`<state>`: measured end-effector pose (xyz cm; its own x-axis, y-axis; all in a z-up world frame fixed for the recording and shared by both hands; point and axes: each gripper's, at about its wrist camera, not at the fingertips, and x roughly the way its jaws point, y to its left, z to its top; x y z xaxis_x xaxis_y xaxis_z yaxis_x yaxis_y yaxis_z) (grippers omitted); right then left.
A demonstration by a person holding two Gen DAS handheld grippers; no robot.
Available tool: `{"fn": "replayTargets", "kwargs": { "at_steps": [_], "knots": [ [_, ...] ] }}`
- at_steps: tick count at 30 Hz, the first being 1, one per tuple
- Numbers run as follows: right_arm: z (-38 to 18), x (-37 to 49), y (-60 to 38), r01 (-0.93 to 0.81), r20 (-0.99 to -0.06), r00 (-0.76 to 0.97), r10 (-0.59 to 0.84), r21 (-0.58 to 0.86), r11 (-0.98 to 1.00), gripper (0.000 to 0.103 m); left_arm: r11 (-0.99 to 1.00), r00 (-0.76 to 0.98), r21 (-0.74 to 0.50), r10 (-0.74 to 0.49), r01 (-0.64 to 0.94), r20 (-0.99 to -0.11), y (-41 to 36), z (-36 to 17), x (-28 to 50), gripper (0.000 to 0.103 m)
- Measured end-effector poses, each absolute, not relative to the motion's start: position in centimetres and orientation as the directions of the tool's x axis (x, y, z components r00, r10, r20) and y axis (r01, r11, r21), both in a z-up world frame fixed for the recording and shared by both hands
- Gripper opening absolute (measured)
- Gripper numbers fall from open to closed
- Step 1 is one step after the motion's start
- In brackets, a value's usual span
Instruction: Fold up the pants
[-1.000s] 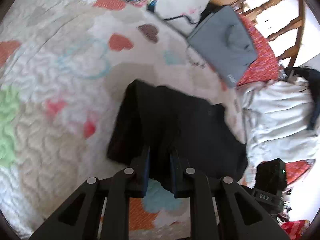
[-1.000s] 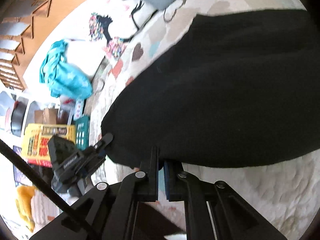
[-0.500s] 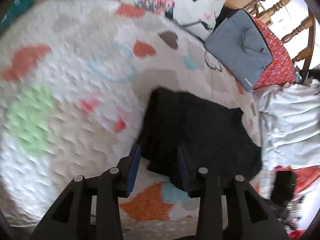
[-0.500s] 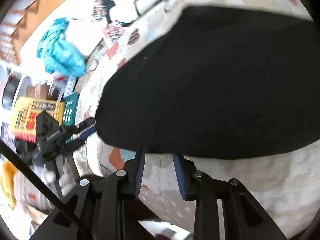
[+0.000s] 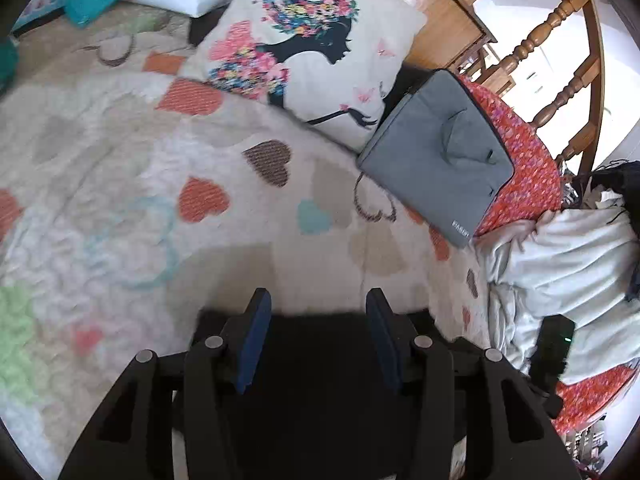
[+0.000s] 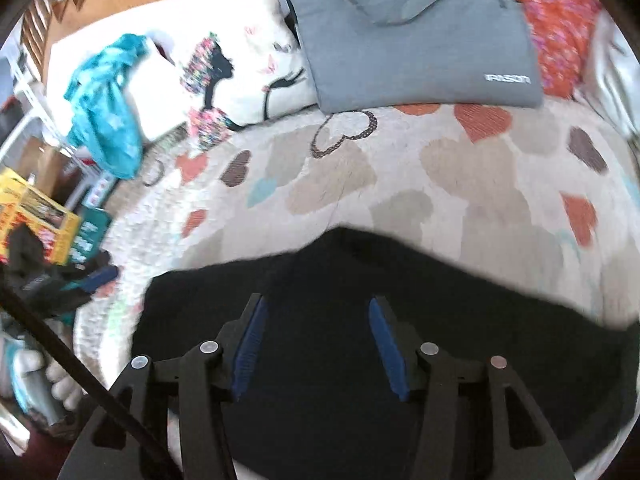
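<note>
Both claws [image 5: 318, 336] [image 6: 316, 344], jaws just opened and empty, hover over black pants [image 6: 360, 280] on a heart-patterned quilt [image 5: 120, 200].

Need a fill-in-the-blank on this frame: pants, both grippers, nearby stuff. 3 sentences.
1. The folded pants are ____ in colour.
2. The left gripper and the right gripper both have their jaws ____, gripping nothing.
3. The quilt under the pants is patterned with ____.

Missing words: black; open; hearts
</note>
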<state>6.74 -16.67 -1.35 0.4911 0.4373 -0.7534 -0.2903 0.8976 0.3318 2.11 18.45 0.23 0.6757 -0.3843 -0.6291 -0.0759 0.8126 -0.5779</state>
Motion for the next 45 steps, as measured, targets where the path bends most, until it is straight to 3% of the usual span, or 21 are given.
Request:
{"fn": "replayTargets", "kwargs": {
  "at_steps": [4,7,8,9,10,20,27,33,34,36,38,42,45],
  "knots": [
    [-3.4,10.2,-15.7,-0.294,-0.787,0.438,0.433,0.33,0.897,0.059,0.814,0.689,-0.575,-0.373,-0.078,-0.621,19.3,-1.4,3.3,0.048],
    [-4.6,11.8,-14.2,-0.317,-0.813,0.401,0.423,0.31,0.897,0.055,0.815,0.667,-0.559,-0.333,-0.152,-0.667,20.6,-3.0,3.8,0.048],
    [-4.9,12.2,-13.9,-0.328,-0.818,0.374,0.437,0.324,0.887,0.029,0.804,0.664,-0.571,-0.335,-0.169,-0.668,21.3,-3.3,3.9,0.048],
    [-5.1,12.5,-13.6,-0.335,-0.821,0.35,0.451,0.34,0.878,0.015,0.788,0.667,-0.589,-0.343,-0.18,-0.661,21.9,-3.6,3.9,0.048],
    [-5.0,12.7,-13.4,-0.338,-0.82,0.342,0.46,0.349,0.874,0.011,0.77,0.674,-0.609,-0.348,-0.19,-0.651,22.5,-3.7,3.9,0.048],
    [-5.2,17.1,-11.7,-0.296,-0.851,0.345,0.395,0.301,0.907,0.007,0.739,0.703,-0.628,-0.312,-0.244,-0.64,24.9,-3.9,4.7,0.048],
    [-6.3,18.6,-11.3,-0.27,-0.875,0.309,0.373,0.296,0.916,0.007,0.745,0.68,-0.615,-0.311,-0.259,-0.664,25.1,-4.4,5.2,0.048],
    [-3.9,17.8,-12.0,-0.243,-0.862,0.337,0.378,0.308,0.92,0.011,0.763,0.67,-0.631,-0.396,-0.141,-0.628,22.7,-3.4,5.0,0.048],
    [-3.4,17.5,-12.2,-0.233,-0.857,0.352,0.377,0.309,0.922,0.014,0.762,0.662,-0.638,-0.424,-0.108,-0.619,22.0,-3.3,4.9,0.048],
    [-2.1,17.0,-12.6,-0.21,-0.846,0.42,0.329,0.261,0.942,0.041,0.758,0.64,-0.651,-0.481,-0.04,-0.6,20.5,-3.3,4.8,0.048],
    [-1.0,16.7,-13.2,-0.185,-0.83,0.472,0.297,0.236,0.954,0.055,0.751,0.595,-0.661,-0.539,0.017,-0.597,18.8,-3.5,5.0,0.048],
    [-0.2,16.1,-13.4,-0.226,-0.82,0.425,0.384,0.315,0.922,0.054,0.804,0.496,-0.593,-0.5,-0.038,-0.71,17.1,-5.8,6.1,0.048],
    [-1.1,15.0,-12.5,-0.249,-0.794,0.357,0.491,0.426,0.87,0.054,0.801,0.49,-0.595,-0.493,-0.068,-0.719,17.5,-6.4,6.5,0.048]
  ]
}}
